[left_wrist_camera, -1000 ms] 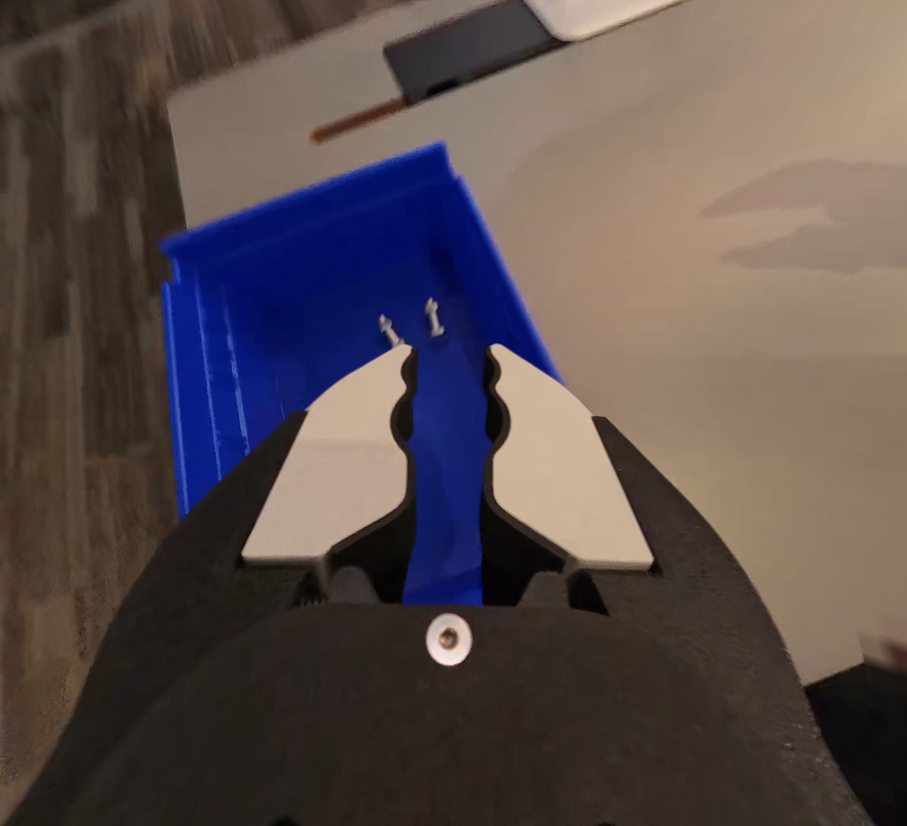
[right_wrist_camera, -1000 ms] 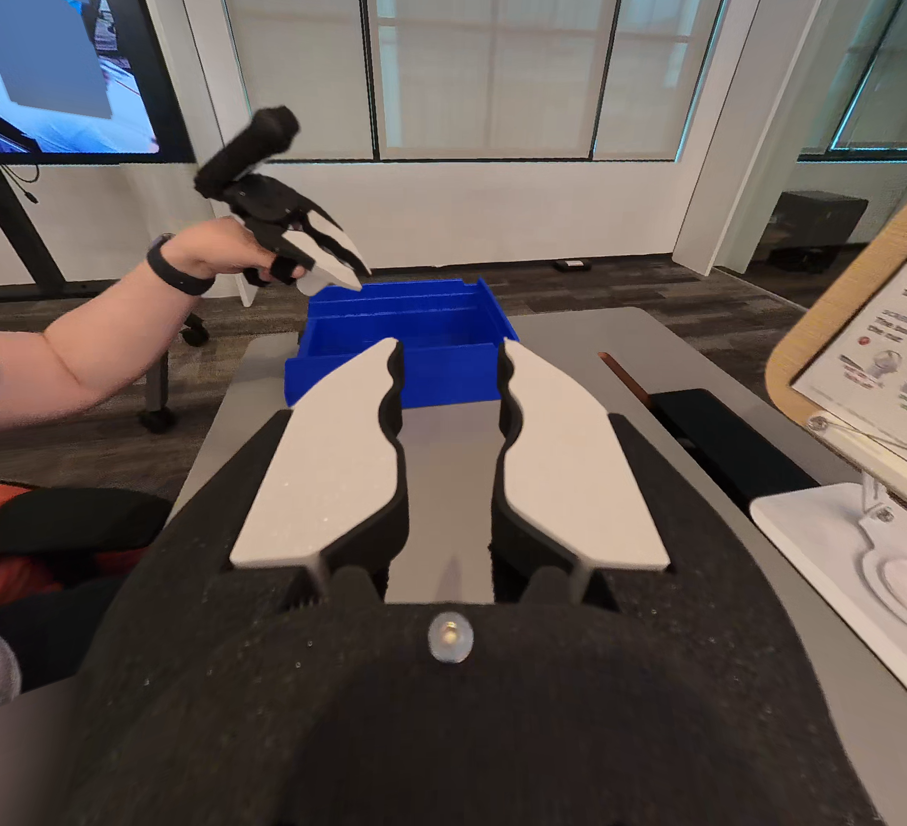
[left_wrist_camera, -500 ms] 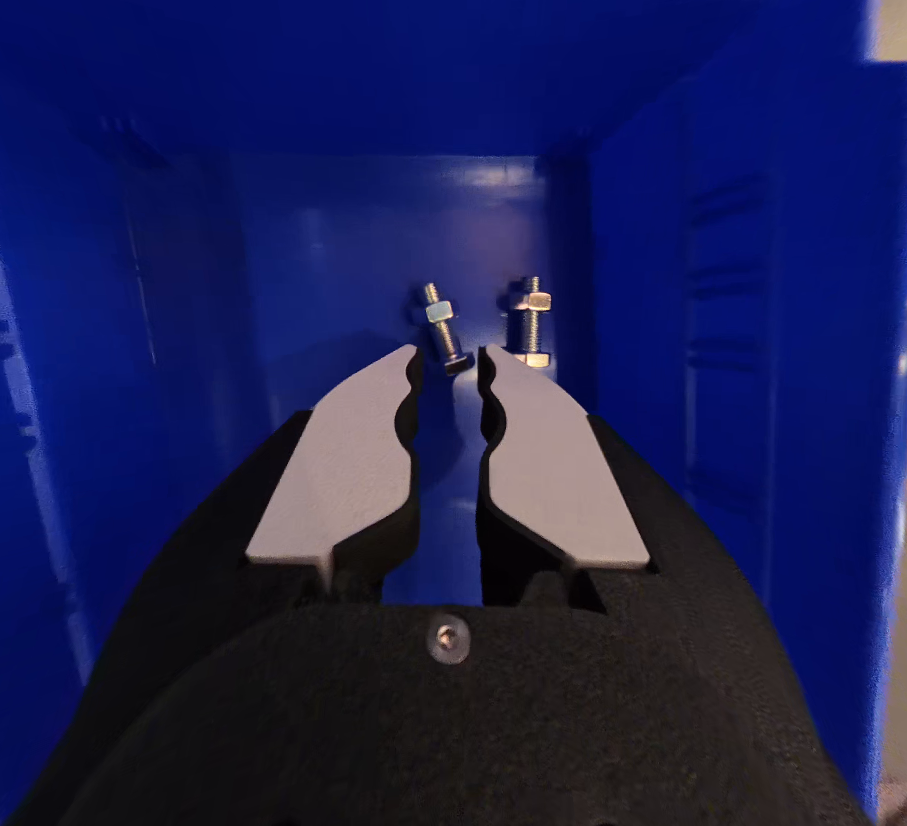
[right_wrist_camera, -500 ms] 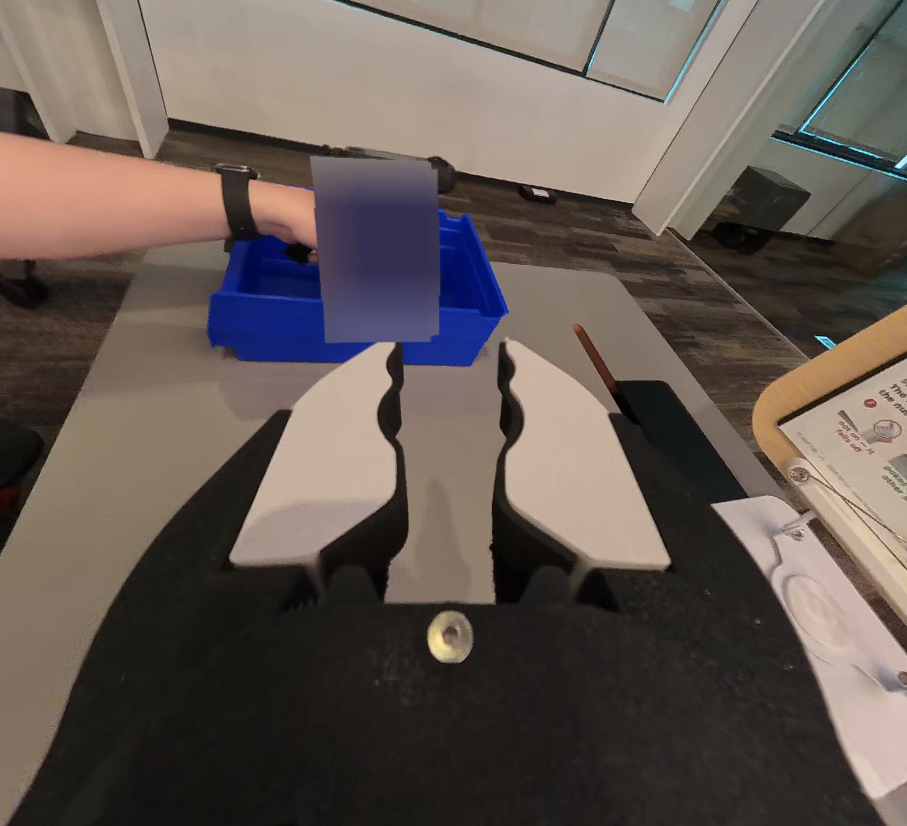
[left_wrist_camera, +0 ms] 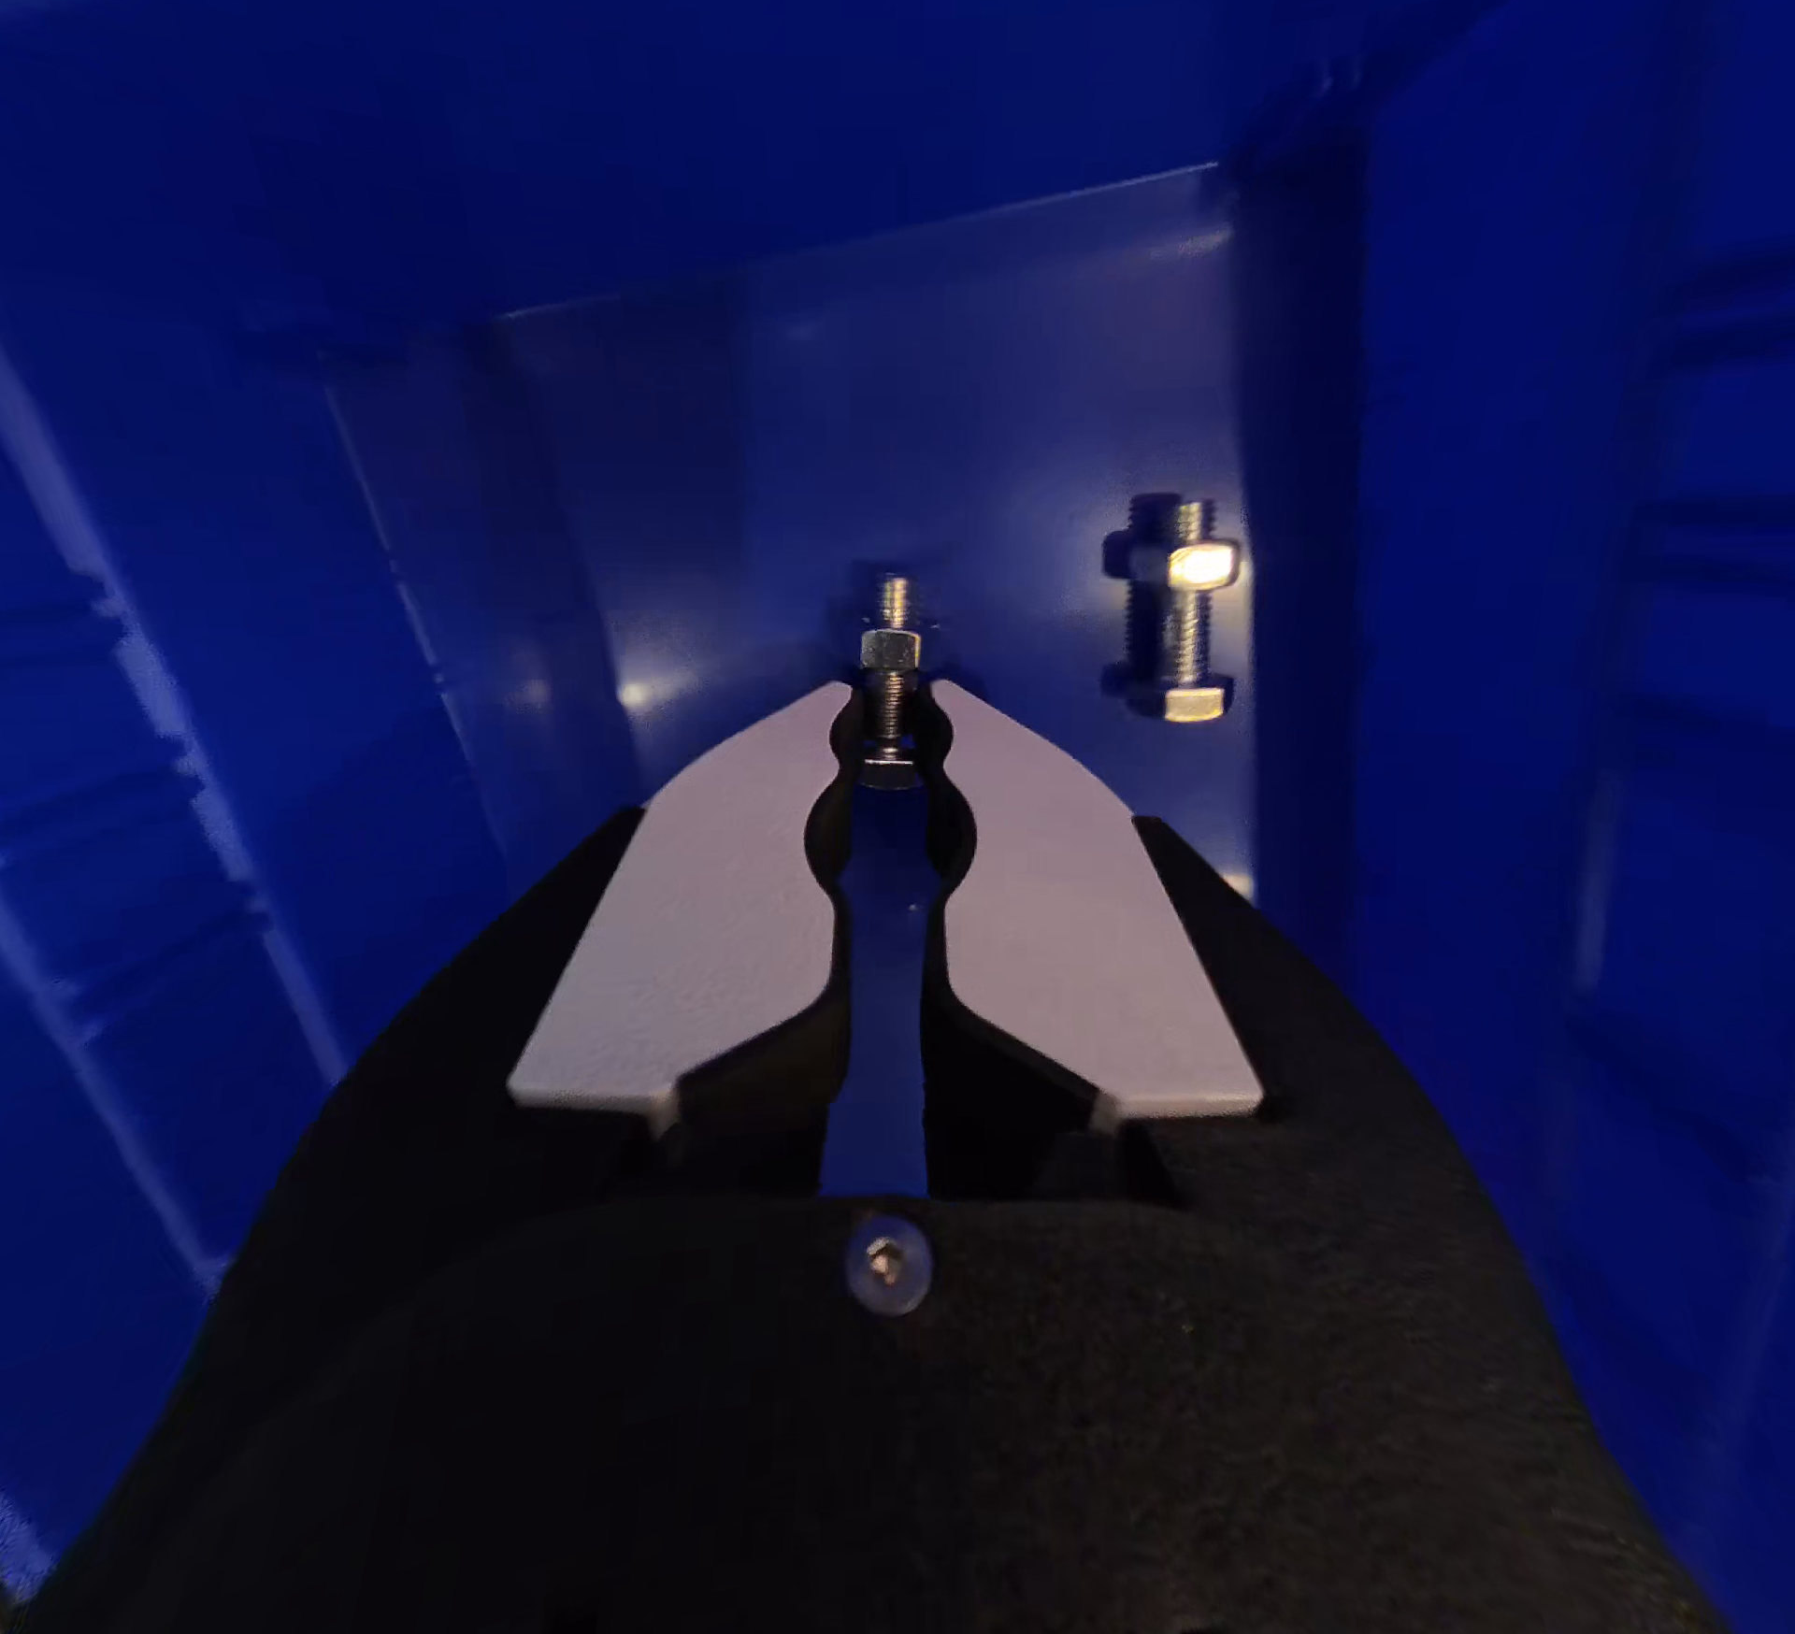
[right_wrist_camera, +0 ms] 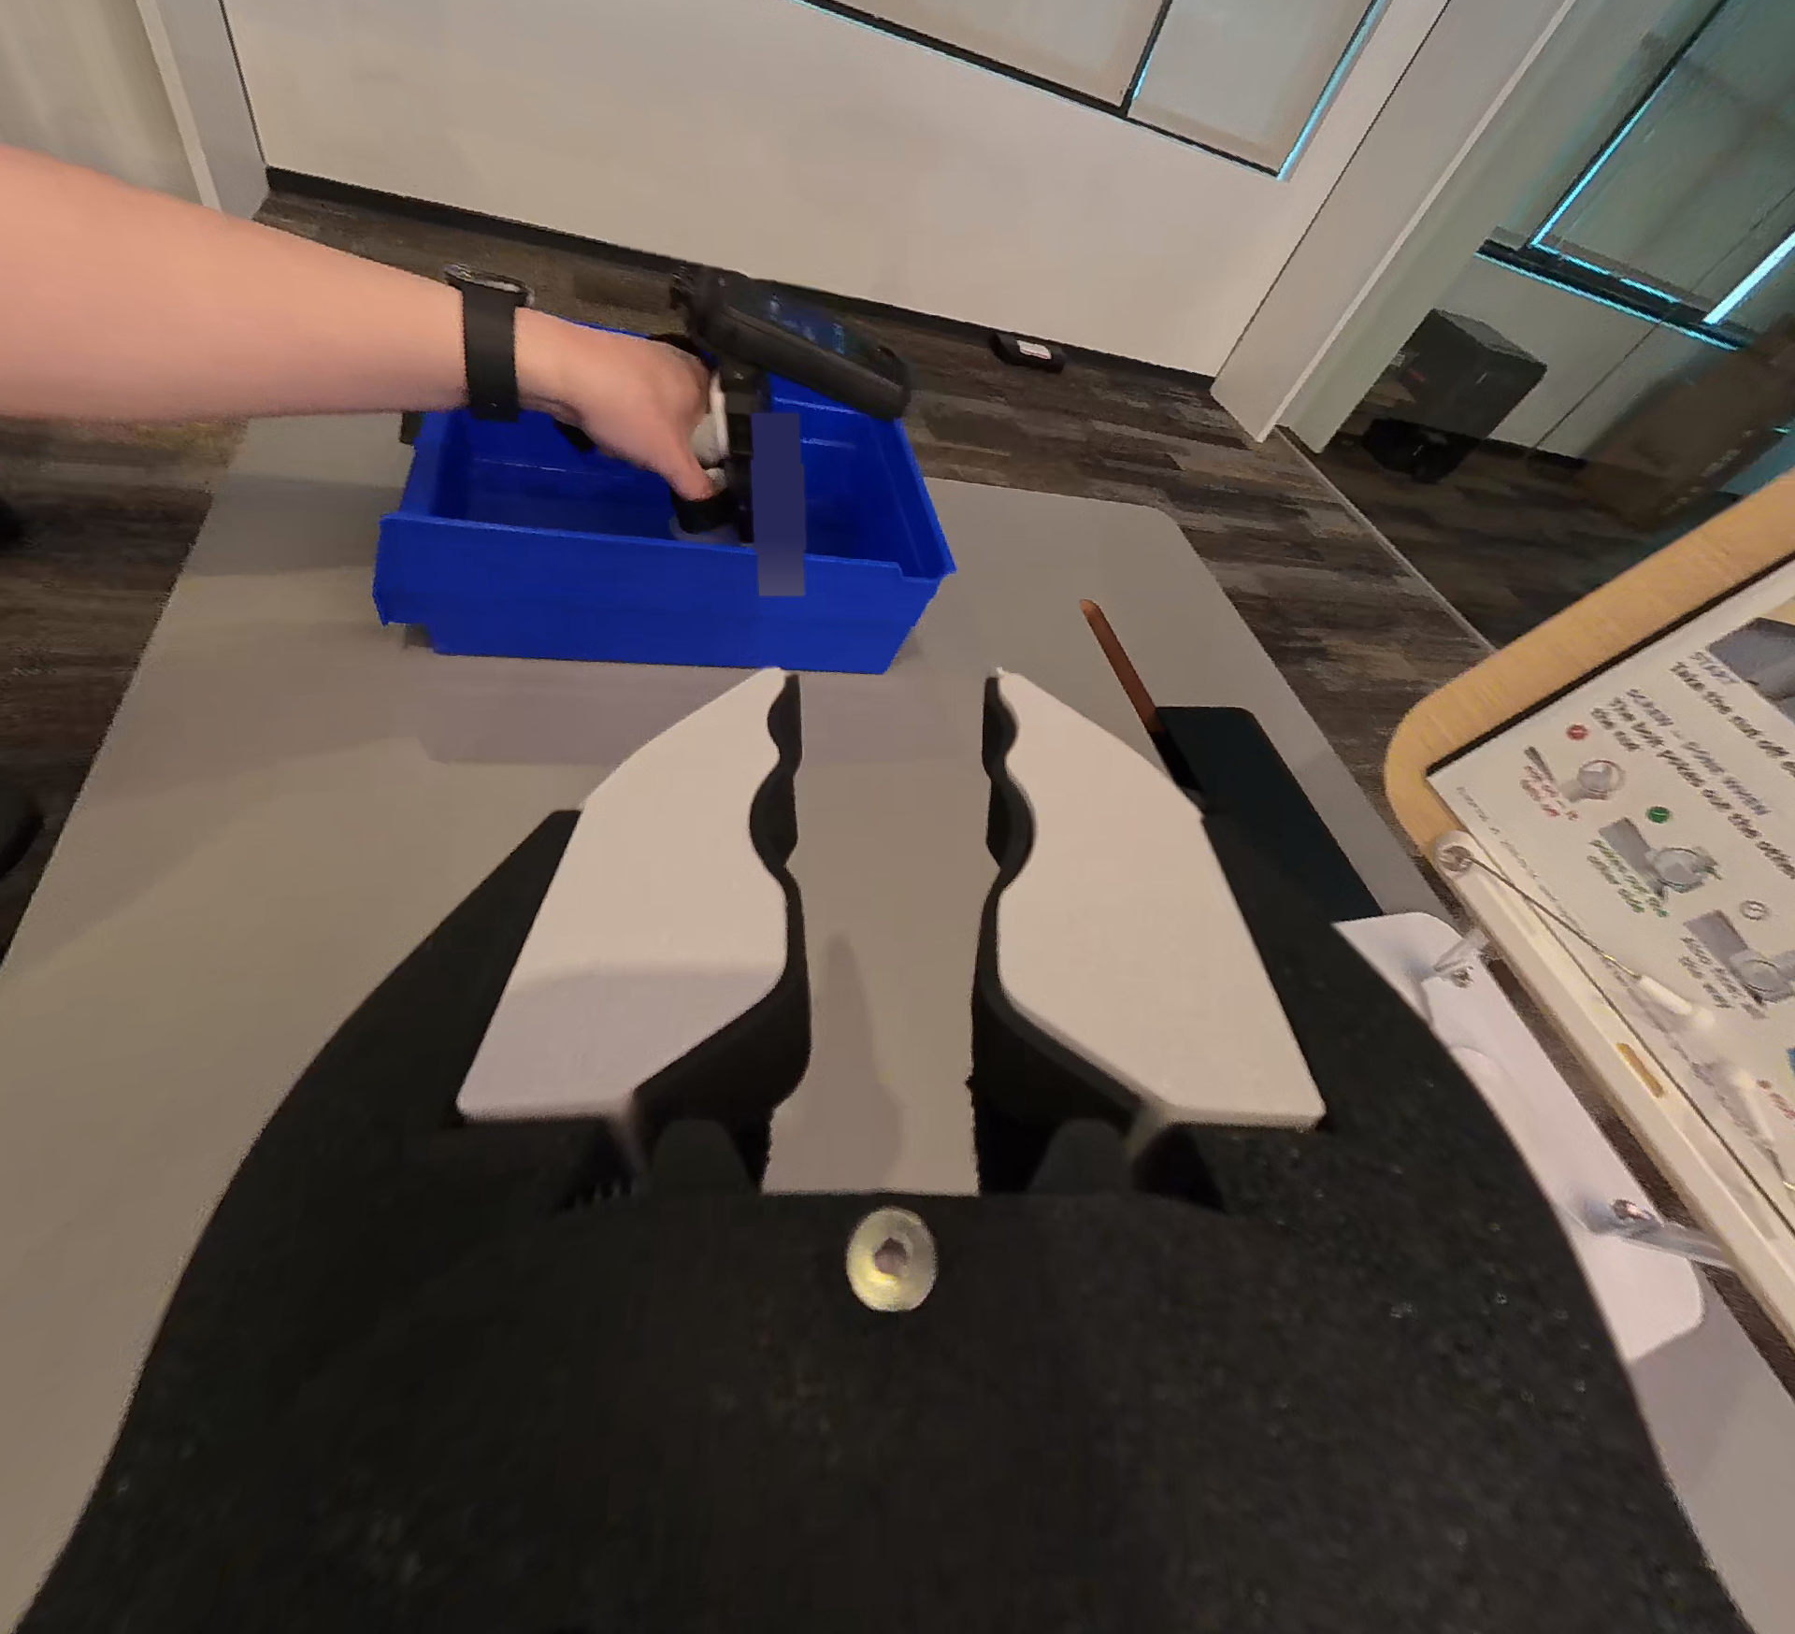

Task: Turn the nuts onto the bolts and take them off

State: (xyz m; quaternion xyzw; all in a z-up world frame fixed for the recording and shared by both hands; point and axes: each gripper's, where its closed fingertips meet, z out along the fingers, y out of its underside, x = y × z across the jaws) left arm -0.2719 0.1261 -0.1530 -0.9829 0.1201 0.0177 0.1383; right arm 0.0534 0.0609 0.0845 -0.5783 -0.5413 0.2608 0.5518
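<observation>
My left gripper (left_wrist_camera: pixel 889 689) is deep inside the blue bin (left_wrist_camera: pixel 680 228). Its fingertips are shut on a small silver bolt (left_wrist_camera: pixel 889 718) lying on the bin floor. The bolt's head sits between the pads, and its nut (left_wrist_camera: pixel 889 650) lies just beyond the tips. A second, thicker bolt (left_wrist_camera: pixel 1175 626) with a nut (left_wrist_camera: pixel 1200 566) on it lies free to the right. My right gripper (right_wrist_camera: pixel 894 684) is open and empty above the grey table (right_wrist_camera: pixel 291 810), in front of the bin (right_wrist_camera: pixel 631 606). In the right wrist view the left gripper's body (right_wrist_camera: pixel 806 344) reaches into the bin and its fingers are hidden.
A person's arm (right_wrist_camera: pixel 243 305) with a dark wristband stretches from the left to the bin. A black panel (right_wrist_camera: pixel 1253 801) and a brown strip (right_wrist_camera: pixel 1117 665) lie on the table's right side. A framed instruction sheet (right_wrist_camera: pixel 1651 810) on a white stand base (right_wrist_camera: pixel 1515 1102) stands at the right edge. My hands' fingertips stand some 40 cm from each other.
My left gripper went down into the bin, moved up to the smaller bolt and closed its jaws around it. My right gripper stayed open and tilted down a little.
</observation>
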